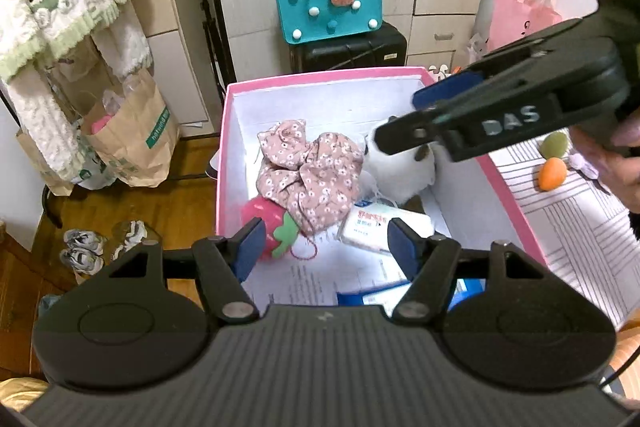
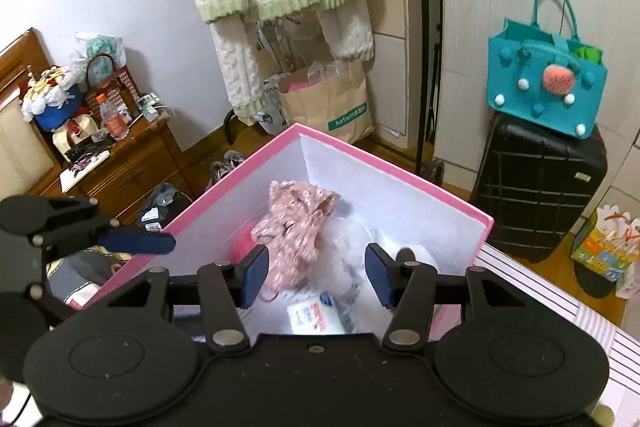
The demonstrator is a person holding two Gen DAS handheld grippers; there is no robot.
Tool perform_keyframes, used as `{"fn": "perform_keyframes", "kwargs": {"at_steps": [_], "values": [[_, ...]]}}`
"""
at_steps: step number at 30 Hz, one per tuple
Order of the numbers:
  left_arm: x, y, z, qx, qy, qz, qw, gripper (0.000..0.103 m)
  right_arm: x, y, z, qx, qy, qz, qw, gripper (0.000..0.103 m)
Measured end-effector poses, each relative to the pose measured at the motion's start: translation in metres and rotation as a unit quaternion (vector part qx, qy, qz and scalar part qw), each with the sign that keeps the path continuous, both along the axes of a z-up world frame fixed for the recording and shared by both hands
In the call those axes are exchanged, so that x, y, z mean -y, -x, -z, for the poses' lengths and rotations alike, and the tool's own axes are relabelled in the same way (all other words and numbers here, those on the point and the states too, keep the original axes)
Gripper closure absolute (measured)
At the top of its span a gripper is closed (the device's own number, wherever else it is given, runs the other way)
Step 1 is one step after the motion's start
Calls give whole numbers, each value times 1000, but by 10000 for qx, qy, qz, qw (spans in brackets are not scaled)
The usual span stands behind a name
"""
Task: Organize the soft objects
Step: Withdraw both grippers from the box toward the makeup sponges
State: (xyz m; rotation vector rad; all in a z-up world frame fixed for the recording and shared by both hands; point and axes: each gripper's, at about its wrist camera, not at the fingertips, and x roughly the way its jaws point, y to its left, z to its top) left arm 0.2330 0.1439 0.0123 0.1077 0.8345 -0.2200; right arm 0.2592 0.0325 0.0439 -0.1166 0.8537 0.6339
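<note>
Floral cloth: the pink flowered cloth (image 1: 308, 175) lies crumpled in the pink box (image 1: 320, 77), towards the middle of its white floor, nearer the far wall than the near edge.
Strawberry plush: a red strawberry plush (image 1: 268, 227) with a green leaf sits against the box's left wall, touching the cloth's lower edge.
White plush: a white plush toy (image 1: 404, 171) rests by the box's right wall, just beside the cloth, partly hidden behind the other tool.
Packet: a flat white packet (image 1: 376, 227) lies near the box's near edge, between the plush and the strawberry.
Box: it stands on a striped bed cover (image 1: 580, 239); its left wall is at the cover's edge, above the wooden floor.
Left gripper: the left gripper (image 1: 326, 247) hangs over the near edge of the box, jaws parted, nothing between the blue pads.
Right gripper: the right gripper (image 2: 316, 277) is over the box from the right side, jaws apart and empty; the cloth and plush lie below it, untouched.
On the cover: an orange egg-shaped toy (image 1: 552, 175) and a green one (image 1: 554, 145) lie right of the box, well apart from it.
</note>
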Motion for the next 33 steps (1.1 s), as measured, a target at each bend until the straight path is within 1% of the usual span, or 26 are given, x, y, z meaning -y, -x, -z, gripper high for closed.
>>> {"fn": "perform_keyframes", "kwargs": {"at_steps": [7, 9, 16, 18, 25, 27, 31, 33], "values": [[-1, 35, -19, 105, 18, 156, 9998, 32, 12, 51, -26, 273, -41, -102, 9996, 44], [2, 46, -25, 181, -43, 221, 9996, 31, 14, 65, -32, 306, -24, -181, 9994, 44], [13, 81, -44, 432, -130, 399, 9982, 30, 28, 105, -47, 407, -14, -241, 9989, 43], [16, 89, -47, 440, -129, 459, 9979, 30, 33, 117, -51, 442, -26, -244, 9987, 43], [24, 116, -61, 449, -71, 713, 9964, 29, 51, 153, -64, 566, -13, -264, 9980, 42], [27, 122, -65, 470, -71, 786, 9958, 24, 58, 163, -66, 602, -6, -238, 9979, 42], [33, 133, -71, 426, -17, 945, 9946, 23, 73, 183, -67, 652, 33, -173, 9977, 42], [37, 139, -73, 454, -63, 1027, 9936, 22, 80, 193, -64, 669, 80, -75, 9977, 42]]}}
